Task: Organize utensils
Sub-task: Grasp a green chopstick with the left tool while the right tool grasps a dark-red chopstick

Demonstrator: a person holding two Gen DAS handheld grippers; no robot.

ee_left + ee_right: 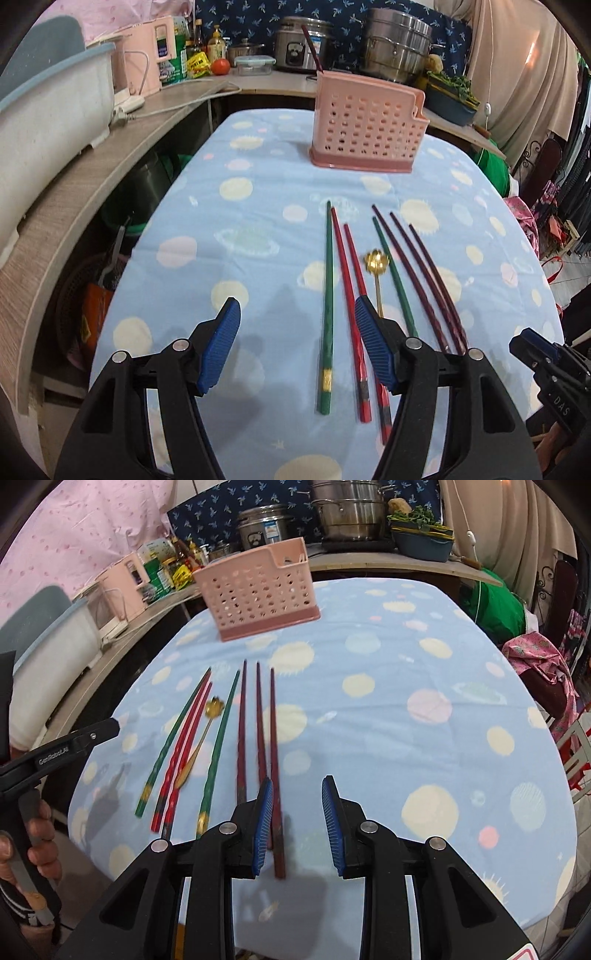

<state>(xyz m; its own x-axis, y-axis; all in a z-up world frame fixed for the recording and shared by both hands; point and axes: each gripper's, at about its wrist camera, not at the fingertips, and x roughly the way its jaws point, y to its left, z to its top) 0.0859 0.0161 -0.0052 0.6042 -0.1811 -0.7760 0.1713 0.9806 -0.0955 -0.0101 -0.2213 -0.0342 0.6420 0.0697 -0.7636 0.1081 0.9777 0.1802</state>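
Note:
A pink perforated utensil holder (364, 127) stands at the far end of the table, with one dark chopstick (312, 48) standing in it; it also shows in the right wrist view (258, 590). On the blue cloth lie two green chopsticks (325, 306), two red ones (347, 295), three dark maroon ones (417, 273) and a gold flower-shaped spoon (376, 266). My left gripper (297, 314) is open above the green and red chopsticks. My right gripper (297, 794) is open over the rightmost maroon chopstick (275, 760), holding nothing.
A wooden counter (74, 206) runs along the left and back with a white tub (48, 110), a pink appliance (147, 55), bottles, a rice cooker (299, 44) and steel pots (397, 44). A green bag (498, 605) and pink cloth (543, 664) lie right of the table.

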